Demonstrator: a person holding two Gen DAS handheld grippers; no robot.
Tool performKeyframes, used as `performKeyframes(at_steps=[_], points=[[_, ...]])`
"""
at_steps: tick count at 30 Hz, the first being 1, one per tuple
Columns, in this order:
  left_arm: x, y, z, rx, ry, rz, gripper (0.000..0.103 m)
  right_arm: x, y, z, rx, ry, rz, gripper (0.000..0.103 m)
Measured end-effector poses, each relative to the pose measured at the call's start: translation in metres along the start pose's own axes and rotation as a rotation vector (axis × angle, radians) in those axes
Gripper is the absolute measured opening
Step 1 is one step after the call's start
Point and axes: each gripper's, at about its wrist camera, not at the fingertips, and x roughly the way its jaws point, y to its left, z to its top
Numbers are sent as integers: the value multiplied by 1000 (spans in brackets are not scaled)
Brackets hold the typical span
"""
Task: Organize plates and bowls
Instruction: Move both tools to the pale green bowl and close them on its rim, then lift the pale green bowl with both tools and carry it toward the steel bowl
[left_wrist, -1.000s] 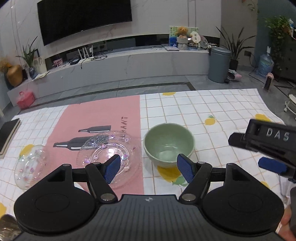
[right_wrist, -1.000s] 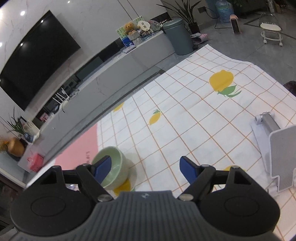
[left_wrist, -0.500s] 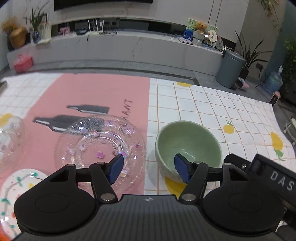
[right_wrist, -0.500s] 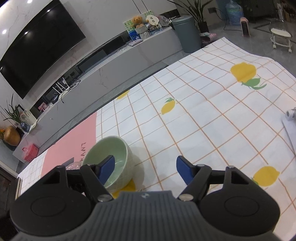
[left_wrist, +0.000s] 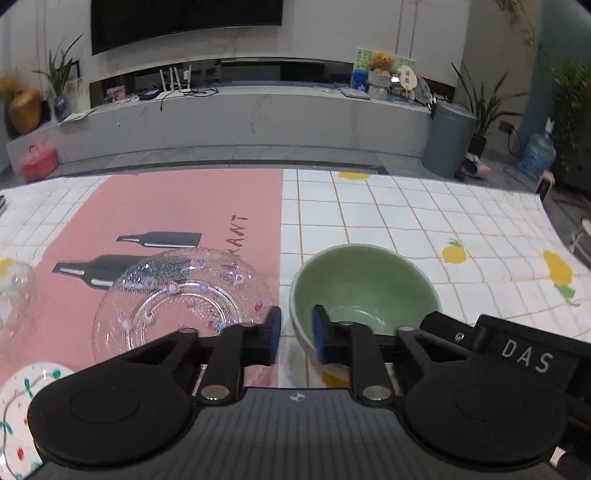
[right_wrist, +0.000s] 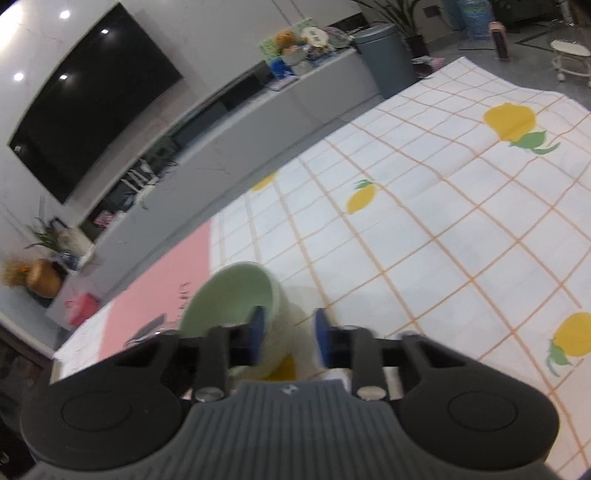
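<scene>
A pale green bowl (left_wrist: 364, 288) stands on the checked tablecloth; it also shows in the right wrist view (right_wrist: 236, 299). My left gripper (left_wrist: 295, 336) has closed across the bowl's near left rim, one blue pad inside and one outside. My right gripper (right_wrist: 290, 336) straddles the bowl's right rim, its left pad inside the bowl, its jaws narrowed with a gap still between them. A clear glass plate (left_wrist: 177, 299) lies left of the bowl on the pink mat. A small clear glass bowl (left_wrist: 11, 291) and a white patterned plate (left_wrist: 22, 402) sit at the far left.
The tablecloth (right_wrist: 461, 229) with lemon prints spreads wide to the right. The right gripper's black body (left_wrist: 517, 354) sits just right of the bowl in the left wrist view. Beyond the table's far edge are a grey TV bench (left_wrist: 240, 118) and a grey bin (left_wrist: 448, 140).
Both grippers moved in onto the green bowl and narrowed their jaws over its rim, left on the left side, right on the right side.
</scene>
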Motion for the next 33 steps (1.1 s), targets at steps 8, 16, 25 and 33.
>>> performKeyframes(at_steps=[8,16,25,33], points=[[-8,11,-4,-57,32,-21,12,-11,20,1,-79,68,-59,1],[-30,-2,-26,80,25,31,11,-30,30,-1,-159,187,-109,1],[-21,7,-22,22,14,10,50,-25,20,3,-138,167,-94,31],[-7,18,-26,-24,22,13,42,0,13,-6,-72,207,-52,45]])
